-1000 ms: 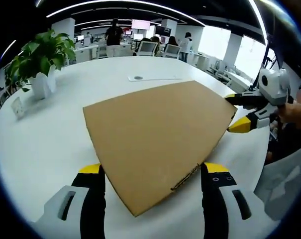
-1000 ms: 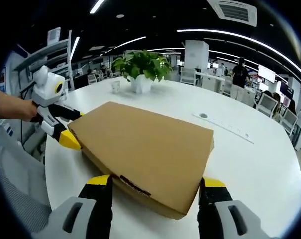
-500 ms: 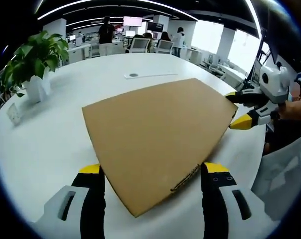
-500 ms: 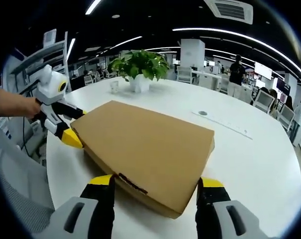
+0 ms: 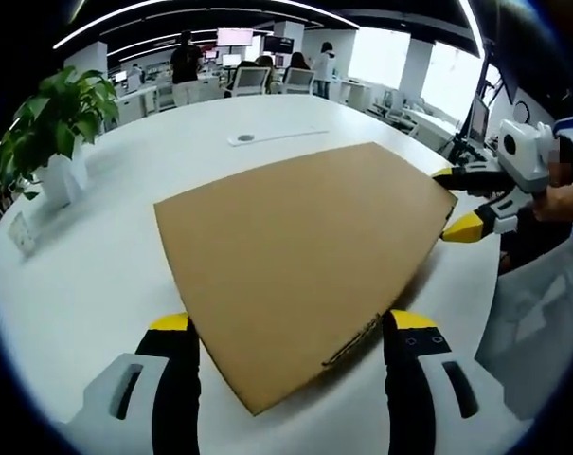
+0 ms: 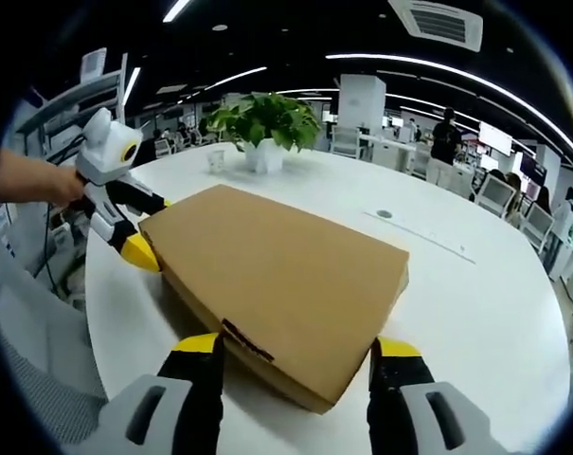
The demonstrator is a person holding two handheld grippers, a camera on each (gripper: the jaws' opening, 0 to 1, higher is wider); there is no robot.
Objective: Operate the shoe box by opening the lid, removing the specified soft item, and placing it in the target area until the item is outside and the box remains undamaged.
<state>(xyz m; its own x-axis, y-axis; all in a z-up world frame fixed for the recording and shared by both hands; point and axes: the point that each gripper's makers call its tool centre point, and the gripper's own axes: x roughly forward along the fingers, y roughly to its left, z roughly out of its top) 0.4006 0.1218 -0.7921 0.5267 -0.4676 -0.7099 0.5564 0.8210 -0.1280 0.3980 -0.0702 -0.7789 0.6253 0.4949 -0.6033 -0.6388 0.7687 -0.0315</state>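
Both grippers are inching closer, left gripper (image 5: 286,327) and right gripper (image 6: 295,349) each sitting spread around opposite corners of the closed shoe box (image 5: 295,256) on the worktop (image 5: 97,275).

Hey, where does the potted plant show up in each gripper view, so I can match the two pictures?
Left gripper view: the potted plant stands at the far left, on the white table.
Right gripper view: it stands at top centre, beyond the far edge of the shoe box.
Shared landmark: the closed cardboard shoe box, which lies in the middle of both views.
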